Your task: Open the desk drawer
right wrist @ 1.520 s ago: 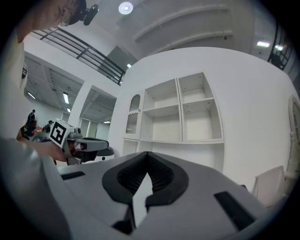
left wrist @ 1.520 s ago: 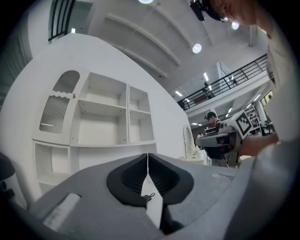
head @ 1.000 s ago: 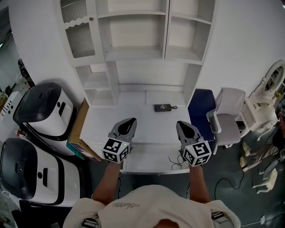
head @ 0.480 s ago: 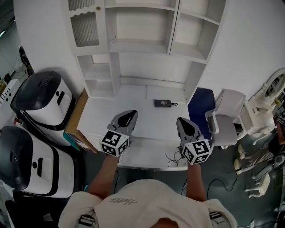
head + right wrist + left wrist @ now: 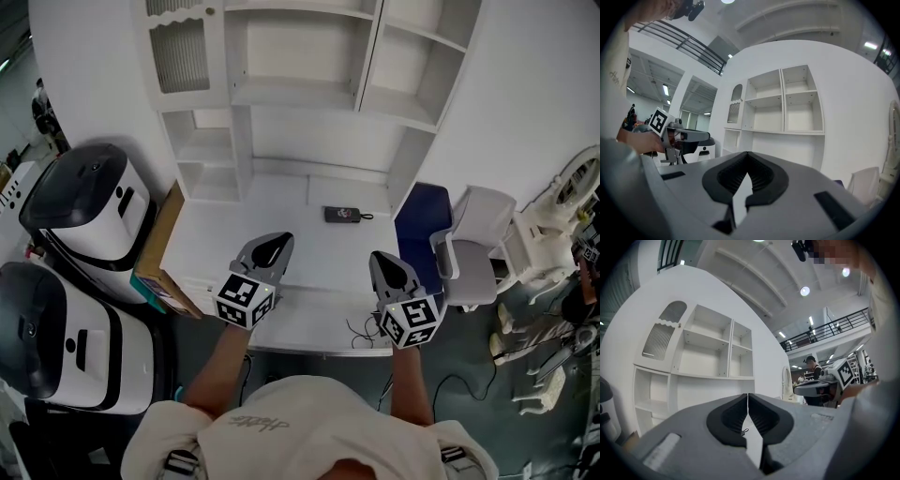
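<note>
White desk [image 5: 220, 234] with open shelf unit [image 5: 309, 94], seen from above
Left gripper [image 5: 277, 238] and right gripper [image 5: 380, 256] are held level over the desk's near edge, well apart, each with jaws pressed together on nothing. The drawer is placed below that edge; its front cannot be made out. A small black device [image 5: 343, 215] is seen farther back

1. the desk [image 5: 234, 239] has a plain white top, seen from steeply above.
2. a white shelf unit [image 5: 291, 92] stands along its back edge and takes up the full width.
3. a small dark device [image 5: 342, 215] lies flat towards the back right, with a short cord [image 5: 367, 217] at its right end.
4. a thin dark cable [image 5: 361, 330] lies in loose curls near the front edge, right of the middle.
</note>
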A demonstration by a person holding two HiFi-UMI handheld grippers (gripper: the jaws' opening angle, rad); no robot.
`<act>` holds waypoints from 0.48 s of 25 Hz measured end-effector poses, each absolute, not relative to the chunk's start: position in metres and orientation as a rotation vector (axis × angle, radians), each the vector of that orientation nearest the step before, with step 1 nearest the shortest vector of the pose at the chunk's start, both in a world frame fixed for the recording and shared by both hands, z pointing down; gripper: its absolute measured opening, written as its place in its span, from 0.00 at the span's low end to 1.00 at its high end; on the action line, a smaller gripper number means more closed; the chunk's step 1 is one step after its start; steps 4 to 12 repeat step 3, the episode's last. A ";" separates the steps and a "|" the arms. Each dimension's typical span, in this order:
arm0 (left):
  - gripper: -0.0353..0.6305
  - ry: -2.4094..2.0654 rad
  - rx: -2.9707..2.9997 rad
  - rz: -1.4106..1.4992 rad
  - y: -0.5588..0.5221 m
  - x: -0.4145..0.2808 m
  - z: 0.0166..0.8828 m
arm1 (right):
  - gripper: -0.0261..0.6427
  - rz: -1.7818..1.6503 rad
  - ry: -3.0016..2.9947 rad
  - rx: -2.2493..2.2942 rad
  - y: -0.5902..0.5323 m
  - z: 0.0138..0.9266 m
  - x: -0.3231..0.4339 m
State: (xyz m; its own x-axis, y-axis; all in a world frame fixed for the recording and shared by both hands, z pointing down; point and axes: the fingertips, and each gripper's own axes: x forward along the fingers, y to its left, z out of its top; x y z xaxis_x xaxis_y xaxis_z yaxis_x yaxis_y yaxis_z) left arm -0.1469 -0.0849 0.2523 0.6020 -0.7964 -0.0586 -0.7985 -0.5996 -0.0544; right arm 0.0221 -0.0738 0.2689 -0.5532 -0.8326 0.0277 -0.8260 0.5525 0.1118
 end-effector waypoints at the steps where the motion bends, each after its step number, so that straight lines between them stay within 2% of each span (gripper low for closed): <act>1: 0.08 1.365 -2.745 0.041 -0.086 -0.147 0.253 | 0.04 -0.137 -2.696 1.444 -0.075 0.269 0.021; 12: 0.08 1.357 -2.746 0.038 -0.089 -0.147 0.253 | 0.04 -0.150 -2.687 1.444 -0.077 0.269 0.018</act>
